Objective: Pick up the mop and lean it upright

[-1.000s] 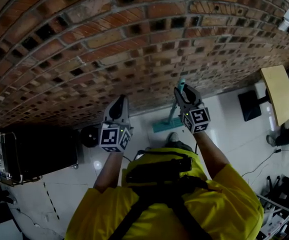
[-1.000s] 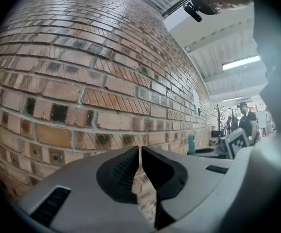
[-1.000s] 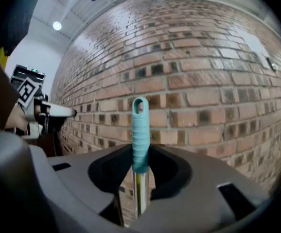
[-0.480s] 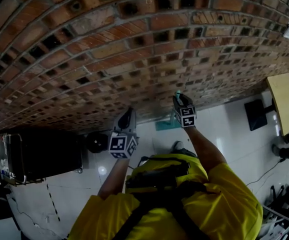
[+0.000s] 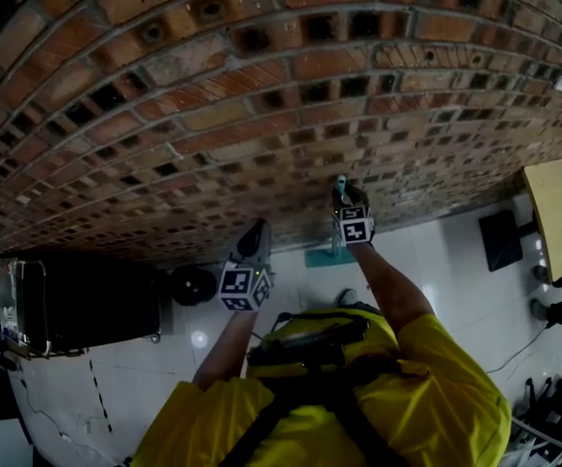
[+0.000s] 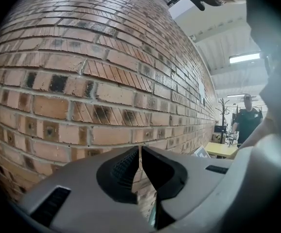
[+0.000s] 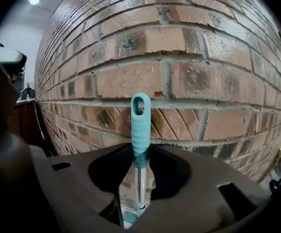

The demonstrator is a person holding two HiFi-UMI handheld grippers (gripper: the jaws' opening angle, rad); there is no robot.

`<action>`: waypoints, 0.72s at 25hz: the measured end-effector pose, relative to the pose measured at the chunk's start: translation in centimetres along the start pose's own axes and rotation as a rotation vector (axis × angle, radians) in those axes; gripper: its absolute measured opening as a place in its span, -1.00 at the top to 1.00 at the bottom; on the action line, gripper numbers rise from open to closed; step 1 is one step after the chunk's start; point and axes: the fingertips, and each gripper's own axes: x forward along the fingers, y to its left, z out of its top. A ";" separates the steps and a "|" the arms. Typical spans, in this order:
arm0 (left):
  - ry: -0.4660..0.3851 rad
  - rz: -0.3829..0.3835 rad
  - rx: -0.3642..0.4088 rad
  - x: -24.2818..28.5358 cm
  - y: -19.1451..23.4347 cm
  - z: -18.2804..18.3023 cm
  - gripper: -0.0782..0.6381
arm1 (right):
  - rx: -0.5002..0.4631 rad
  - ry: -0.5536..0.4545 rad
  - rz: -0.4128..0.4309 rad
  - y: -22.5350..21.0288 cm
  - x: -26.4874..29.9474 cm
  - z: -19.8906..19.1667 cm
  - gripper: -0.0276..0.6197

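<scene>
**Head view:** The person in a yellow top faces a brick wall (image 5: 262, 86). The right claw (image 5: 345, 198) is raised close to the bricks and holds the mop (image 5: 340, 185) near the top of its teal handle. The shaft runs down to the teal mop head (image 5: 322, 258), which lies on the white floor (image 5: 427, 261) at the foot of the wall. The left claw (image 5: 255, 233) hangs lower and to the side, apart from the mop. A black case (image 5: 77, 305) stands on the floor at the far left.

**Left gripper view:** The left claw (image 6: 139, 152) has its jaws drawn almost together, with only a thin slit between them and nothing in it. Bricks fill the background.

**Right gripper view:** The right claw (image 7: 140, 154) is clamped on the mop just below its ribbed teal grip (image 7: 140, 125). The looped end stands upright above the jaws, and the chrome shaft (image 7: 139, 186) drops below them. The handle top seems to sit against the bricks, though contact cannot be made out for certain.
</scene>
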 end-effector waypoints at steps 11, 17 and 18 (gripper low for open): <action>0.011 0.006 -0.014 1.6 -0.2 -0.3 0.71 | -0.029 -0.107 0.061 0.7 -2.7 3.5 0.51; 0.001 0.005 -0.021 1.4 -0.5 -0.1 0.71 | 0.071 -0.258 0.136 1.5 -12.2 8.2 0.51; -0.001 0.004 -0.022 1.3 -0.5 -0.1 0.71 | 0.086 -0.289 0.144 1.7 -14.2 9.3 0.51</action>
